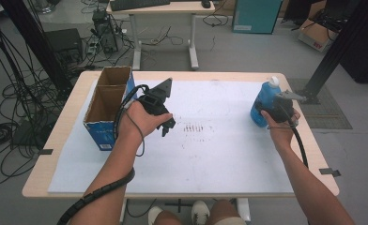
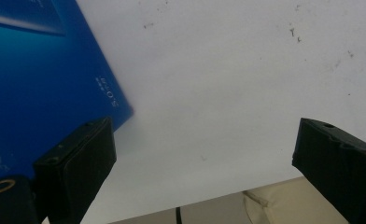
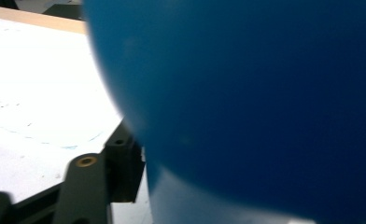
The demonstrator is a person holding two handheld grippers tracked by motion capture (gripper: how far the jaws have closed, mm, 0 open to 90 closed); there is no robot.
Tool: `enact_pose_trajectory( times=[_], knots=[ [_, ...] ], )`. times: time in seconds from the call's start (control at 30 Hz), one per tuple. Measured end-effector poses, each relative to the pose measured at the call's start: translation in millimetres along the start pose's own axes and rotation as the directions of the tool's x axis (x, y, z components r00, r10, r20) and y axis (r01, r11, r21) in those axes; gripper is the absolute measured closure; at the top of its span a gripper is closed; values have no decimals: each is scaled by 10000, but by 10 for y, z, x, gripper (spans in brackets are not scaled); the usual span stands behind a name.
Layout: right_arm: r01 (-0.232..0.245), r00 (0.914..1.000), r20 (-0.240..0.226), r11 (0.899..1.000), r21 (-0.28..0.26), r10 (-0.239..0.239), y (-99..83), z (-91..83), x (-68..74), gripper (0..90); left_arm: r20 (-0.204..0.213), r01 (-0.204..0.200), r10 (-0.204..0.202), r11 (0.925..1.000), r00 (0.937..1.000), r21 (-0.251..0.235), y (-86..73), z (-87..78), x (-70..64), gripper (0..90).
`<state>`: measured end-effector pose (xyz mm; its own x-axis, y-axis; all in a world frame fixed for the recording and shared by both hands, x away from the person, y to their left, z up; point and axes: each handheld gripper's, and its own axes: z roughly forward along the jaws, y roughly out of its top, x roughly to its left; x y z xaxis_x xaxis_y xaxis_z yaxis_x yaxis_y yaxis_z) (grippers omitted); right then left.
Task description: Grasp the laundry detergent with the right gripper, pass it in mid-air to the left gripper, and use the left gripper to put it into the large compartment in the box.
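A blue bottle [image 1: 264, 99] with a white cap stands upright near the table's right edge. My right gripper [image 1: 272, 112] is around its lower body from the near side. In the right gripper view the bottle [image 3: 246, 102] sits very close, one black finger [image 3: 123, 168] pressed against its side and the other finger hidden behind it. An open cardboard box [image 1: 100, 133] with blue outer walls stands at the left of the table. My left gripper [image 1: 167, 125] hovers just right of the box, pointing down at the white sheet, jaws wide apart [image 2: 200, 144] and holding nothing. The box's blue wall [image 2: 41, 84] is beside its left jaw.
A white sheet [image 1: 210, 154] covers most of the wooden table, with faint dark marks [image 1: 194, 127] at its middle. Cables from both grippers trail back along the forearms. Another desk [image 1: 163, 9], black stands and floor cables lie beyond the table.
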<state>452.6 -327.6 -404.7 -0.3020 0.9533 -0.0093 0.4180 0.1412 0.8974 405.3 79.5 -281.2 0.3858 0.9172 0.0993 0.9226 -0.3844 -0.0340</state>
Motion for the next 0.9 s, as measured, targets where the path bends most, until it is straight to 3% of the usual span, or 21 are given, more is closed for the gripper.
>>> enact_pose_trajectory(
  times=[0.9],
  knots=[
    [36,9999,-126,9999,-165,-38,-21,1,-20,422,-50,39,-39,10000,10000,-61,-50,-38,4,64]
  ],
)
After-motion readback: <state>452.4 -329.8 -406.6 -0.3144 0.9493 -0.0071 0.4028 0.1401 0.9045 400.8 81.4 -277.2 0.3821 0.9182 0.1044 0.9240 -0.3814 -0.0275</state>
